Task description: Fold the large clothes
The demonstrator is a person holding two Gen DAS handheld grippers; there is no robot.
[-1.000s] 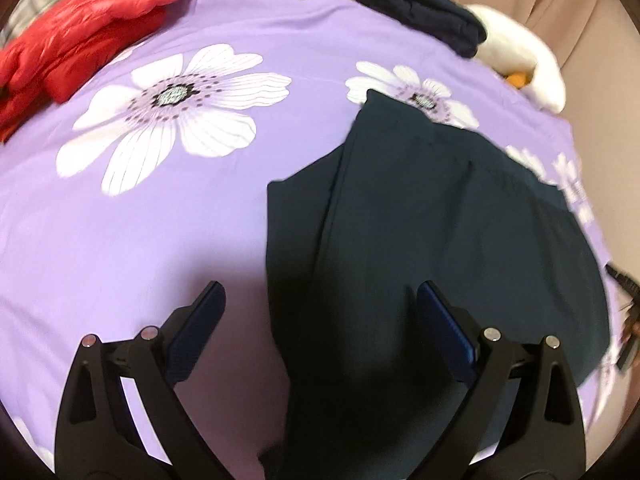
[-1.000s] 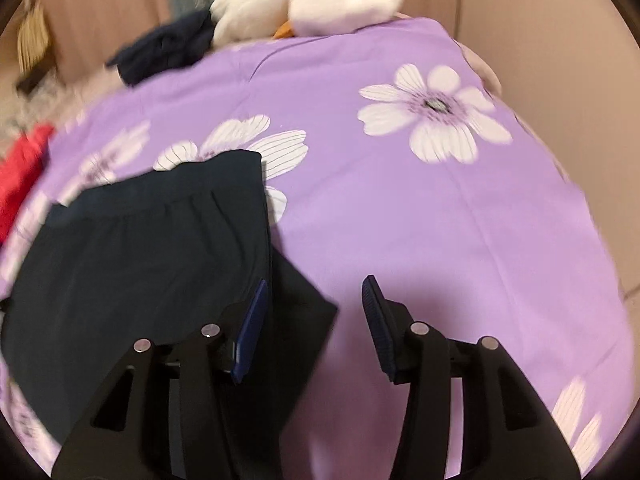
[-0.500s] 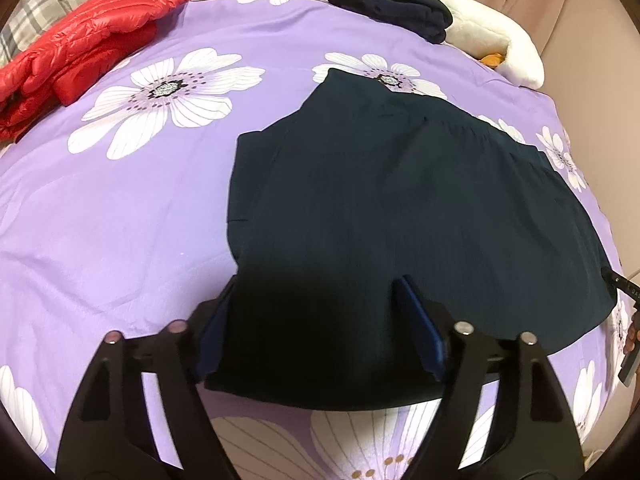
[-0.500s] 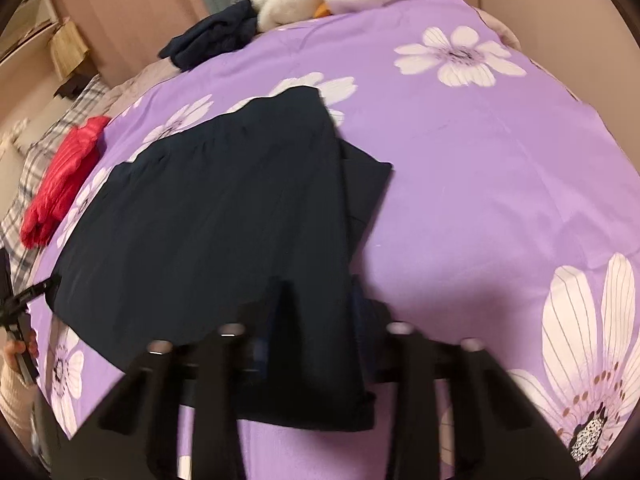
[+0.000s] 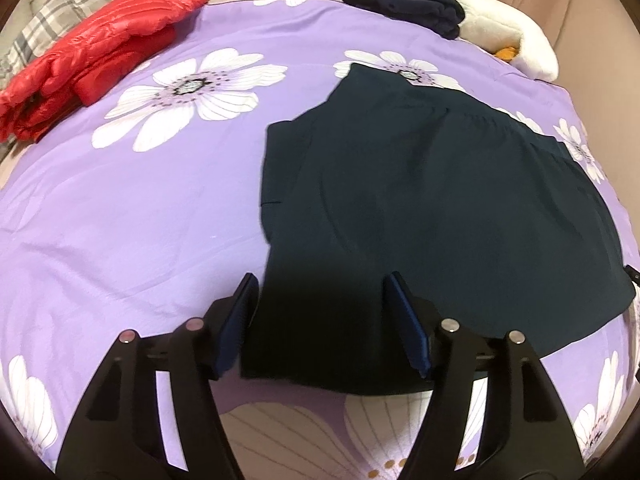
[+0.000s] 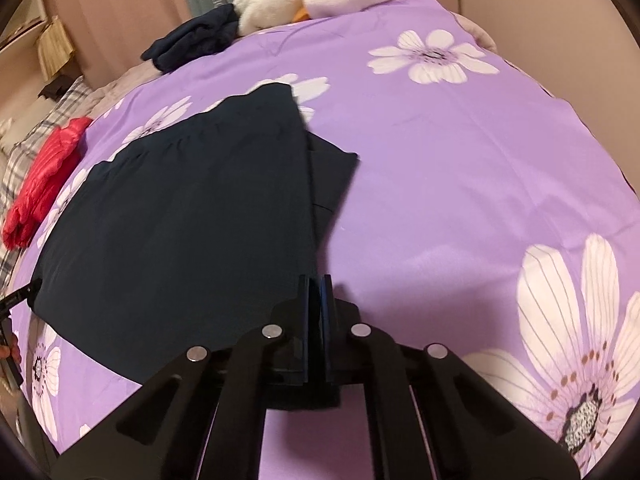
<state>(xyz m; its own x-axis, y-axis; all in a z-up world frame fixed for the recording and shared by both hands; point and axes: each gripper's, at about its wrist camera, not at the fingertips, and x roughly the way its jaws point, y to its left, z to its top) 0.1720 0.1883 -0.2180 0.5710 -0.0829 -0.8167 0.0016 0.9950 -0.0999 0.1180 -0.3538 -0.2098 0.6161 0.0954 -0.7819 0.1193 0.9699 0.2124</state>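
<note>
The dark skirt lies flat on the purple flowered bed, long axis running from the near hem up to the narrower waistband end by the stuffed toy. Left claw is spread wide, fingers either side of the near hem corner. Right claw is pinched together on the skirt's near corner. Red jacket sits well off to the side.
</note>
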